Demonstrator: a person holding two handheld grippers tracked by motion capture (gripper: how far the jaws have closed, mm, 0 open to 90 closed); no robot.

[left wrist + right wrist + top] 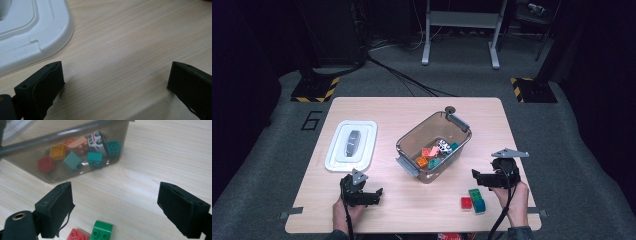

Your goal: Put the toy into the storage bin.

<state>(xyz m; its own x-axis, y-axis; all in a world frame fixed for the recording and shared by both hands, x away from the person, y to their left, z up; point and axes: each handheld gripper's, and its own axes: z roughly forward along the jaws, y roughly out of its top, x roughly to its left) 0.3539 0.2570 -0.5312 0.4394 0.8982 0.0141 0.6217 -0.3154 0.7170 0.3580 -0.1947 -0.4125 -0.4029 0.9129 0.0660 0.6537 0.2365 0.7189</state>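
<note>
A: From the high view, where are the loose bricks?

B: Three sit together on the table (422,107) near its front edge: a red brick (466,202), a green brick (474,194) and a teal brick (480,205), just in front of the right gripper (475,174).

A: And along that gripper?

B: Its jaws stand wide with nothing between them; the red and green bricks lie low between them, and the teal one is cut off, I think. The bin (75,155) beyond holds more bricks.

A: The left gripper (378,191)?

B: Released too, over bare wood beside the white lid (30,32).
</note>
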